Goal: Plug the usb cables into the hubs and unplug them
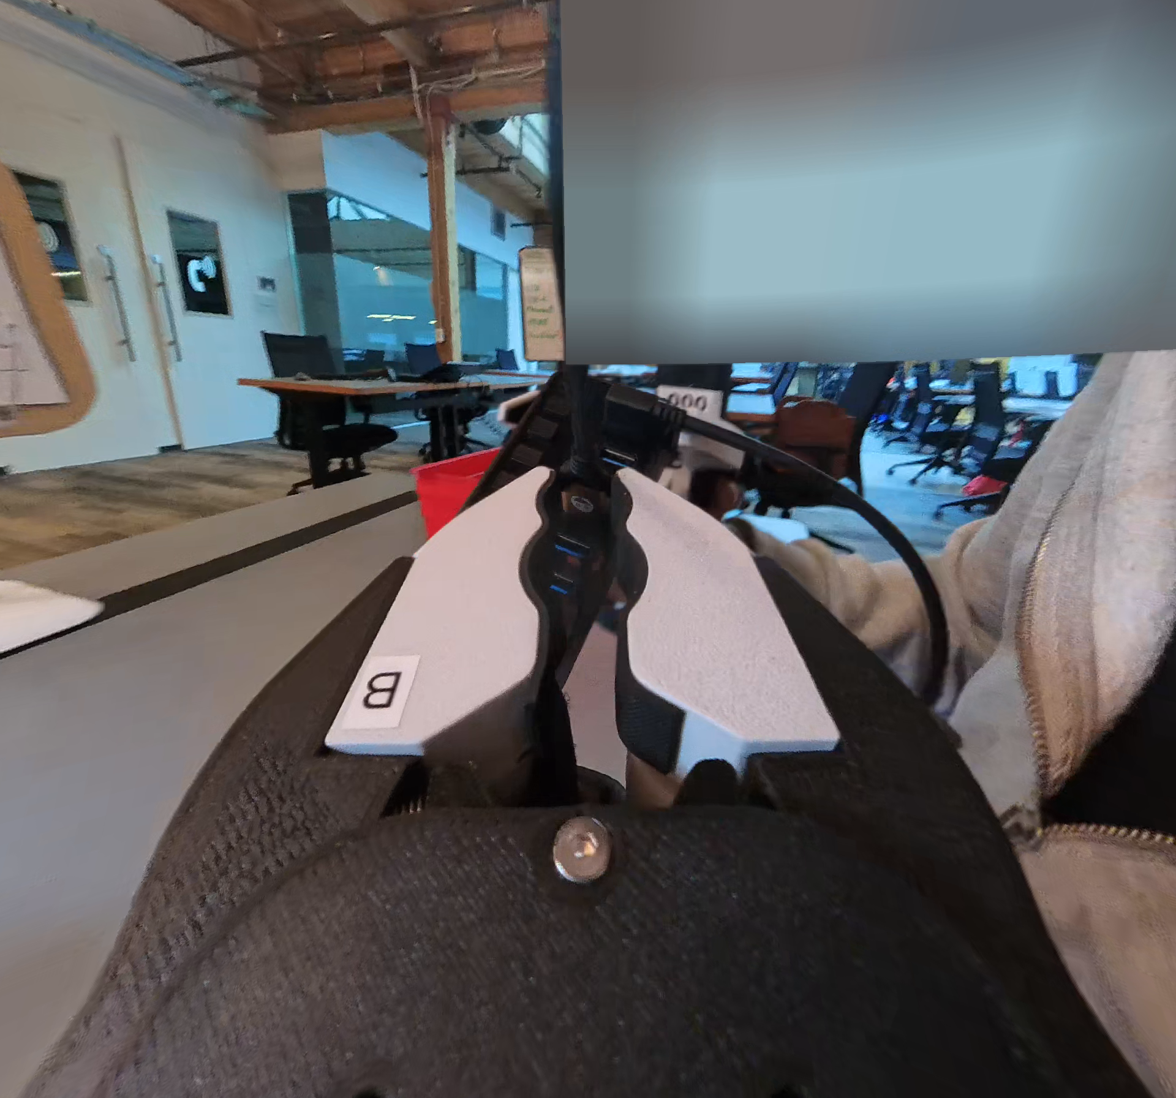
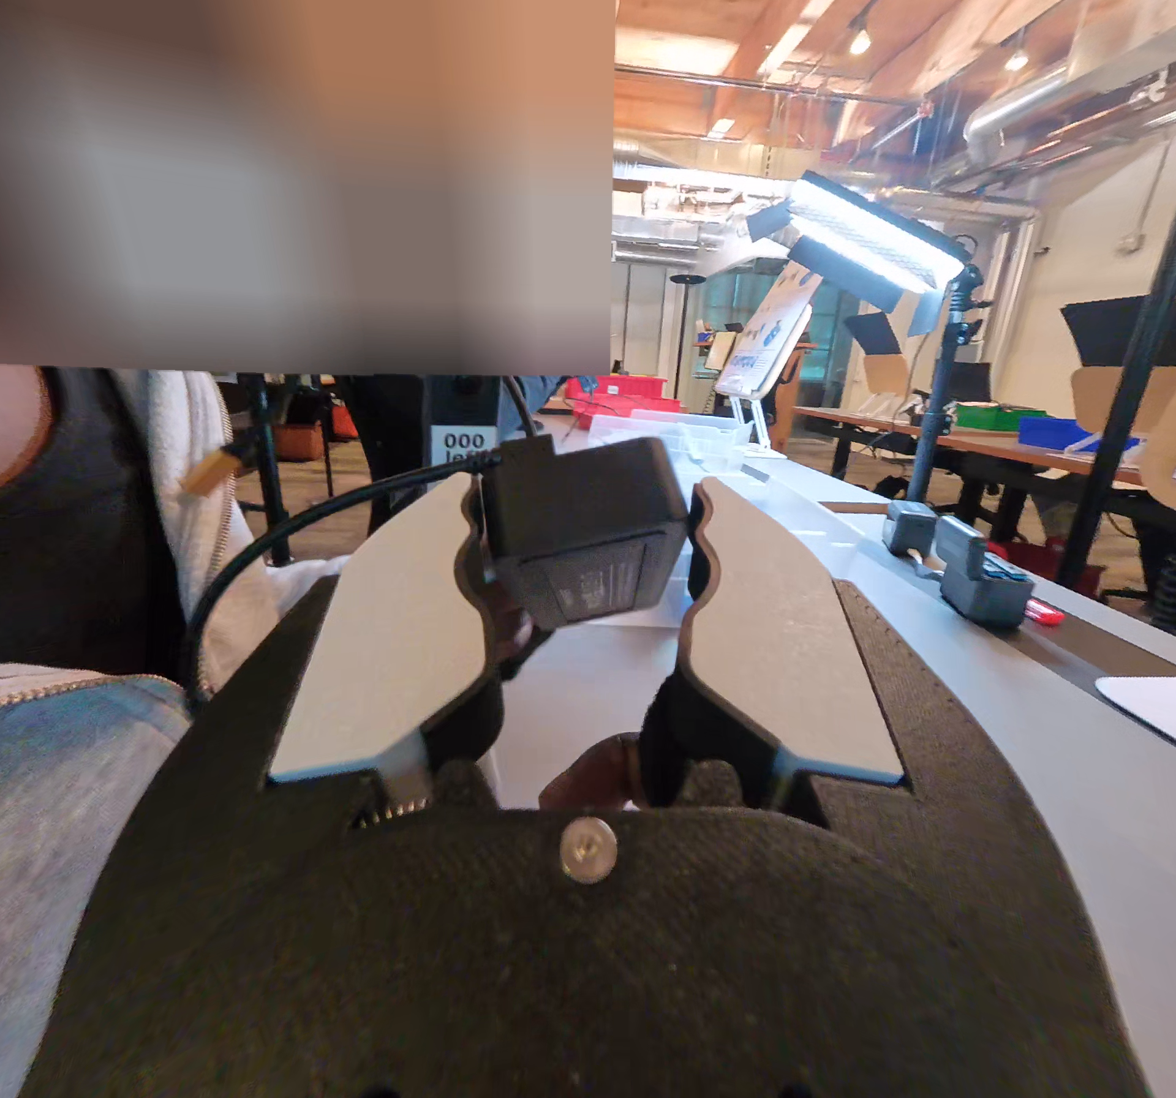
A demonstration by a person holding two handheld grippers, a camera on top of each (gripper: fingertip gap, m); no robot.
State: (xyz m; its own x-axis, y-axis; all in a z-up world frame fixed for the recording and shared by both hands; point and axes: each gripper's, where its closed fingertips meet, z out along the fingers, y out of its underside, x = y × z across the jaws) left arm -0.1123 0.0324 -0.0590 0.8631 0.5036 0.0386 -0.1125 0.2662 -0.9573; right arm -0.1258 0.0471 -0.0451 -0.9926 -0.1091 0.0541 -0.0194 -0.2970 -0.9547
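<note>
One black hub (image 1: 576, 533) pinched in left hand-held gripper (image 1: 582, 488), cable (image 1: 891, 533) plugged in beside hub. Right hand-held gripper (image 2: 582, 514) spread around hub, not gripping. Unplugging seemingly remains.

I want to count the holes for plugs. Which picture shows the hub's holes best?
The left wrist view: the left tool pinches the black hub, its blue-lit ports facing the camera. The right wrist view shows only its plain back, no ports.

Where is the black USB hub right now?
In the left wrist view the black USB hub stands on edge, clamped between the left gripper fingers above the grey table, just right of a red bin.
</note>
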